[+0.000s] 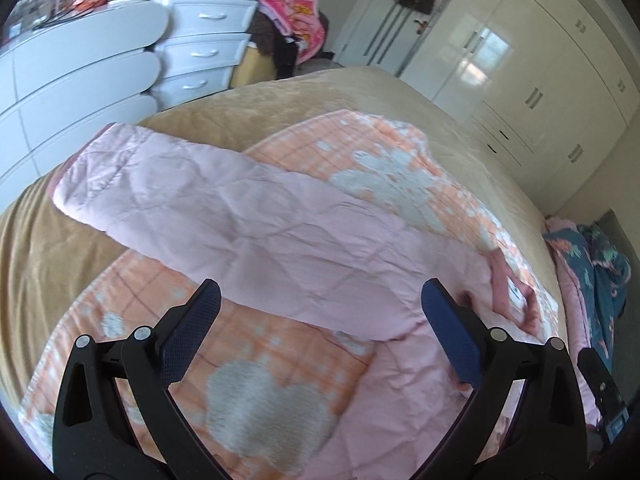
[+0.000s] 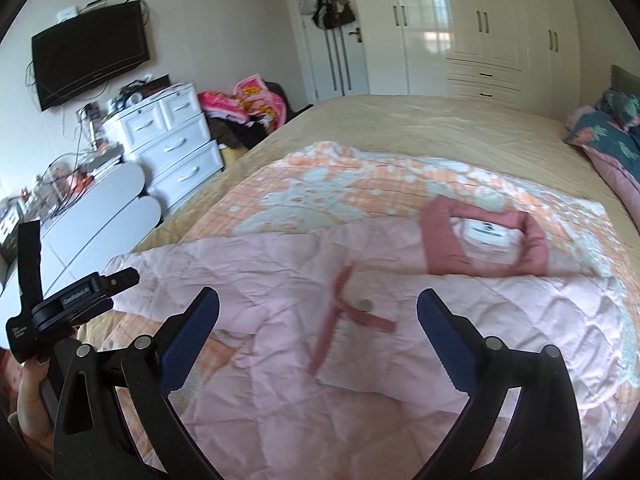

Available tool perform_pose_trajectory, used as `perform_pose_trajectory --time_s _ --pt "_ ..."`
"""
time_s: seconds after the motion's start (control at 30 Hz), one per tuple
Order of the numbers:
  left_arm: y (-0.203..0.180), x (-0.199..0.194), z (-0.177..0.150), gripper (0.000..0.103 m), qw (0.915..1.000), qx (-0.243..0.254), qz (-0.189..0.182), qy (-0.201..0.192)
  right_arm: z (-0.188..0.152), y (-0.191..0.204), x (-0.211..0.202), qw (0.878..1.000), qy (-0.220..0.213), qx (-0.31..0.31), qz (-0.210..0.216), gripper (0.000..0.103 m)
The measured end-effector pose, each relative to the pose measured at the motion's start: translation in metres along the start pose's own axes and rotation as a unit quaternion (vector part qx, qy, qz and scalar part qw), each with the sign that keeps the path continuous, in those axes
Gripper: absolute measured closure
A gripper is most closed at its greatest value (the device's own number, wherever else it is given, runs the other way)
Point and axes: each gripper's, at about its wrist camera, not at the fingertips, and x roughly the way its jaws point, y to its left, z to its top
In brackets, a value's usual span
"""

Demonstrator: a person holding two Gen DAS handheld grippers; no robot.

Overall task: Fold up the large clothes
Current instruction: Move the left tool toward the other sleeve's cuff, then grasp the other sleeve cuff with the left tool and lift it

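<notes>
desk: what does the frame show?

field: a pale pink quilted garment with a darker pink collar (image 2: 486, 240) lies spread on an orange-and-white checked blanket (image 1: 248, 368), which covers the near part of a beige-covered bed (image 1: 304, 92). the left gripper (image 1: 320, 300) hangs above it with its jaws spread wide and nothing between the blue pads.

desk: and the other tool?

field: the right gripper (image 2: 318, 308) hovers just as wide open and just as empty, over the garment's front, where a dark pink placket strip and a small round button (image 2: 365, 305) sit between its fingers.

desk: where does the loose part lie?

field: one long pale pink sleeve (image 1: 168, 184) runs away from the left gripper, up and leftward toward the bed's far left edge, its cuff end resting off the blanket on the beige cover. its long axis is slanted across the left wrist view, from the body near the jaws out to the cuff.

desk: which side is better placed for it?

field: the left, by my reading; the sleeve stretches out ahead of that tool, while the right one faces the collar and chest. the fold looks barely begun, the body flat and the sleeve out. the next move probably calls for pinching the sleeve and bringing it across the body.
</notes>
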Motion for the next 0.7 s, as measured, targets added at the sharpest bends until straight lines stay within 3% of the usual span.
perform_pose_trajectory --time_s 0.43,0.7 --pt "0.071 0.013 0.016 0.009 0.9950 -0.094 0.036 0.001 0.003 0.058 0.042 0.998 0.030 -0.043 0.041 0.004" --pt "0.122 0.033 0.021 0.009 0.9849 -0.168 0.043 0.005 0.001 0.086 0.066 0.995 0.046 -0.061 0.065 0.004"
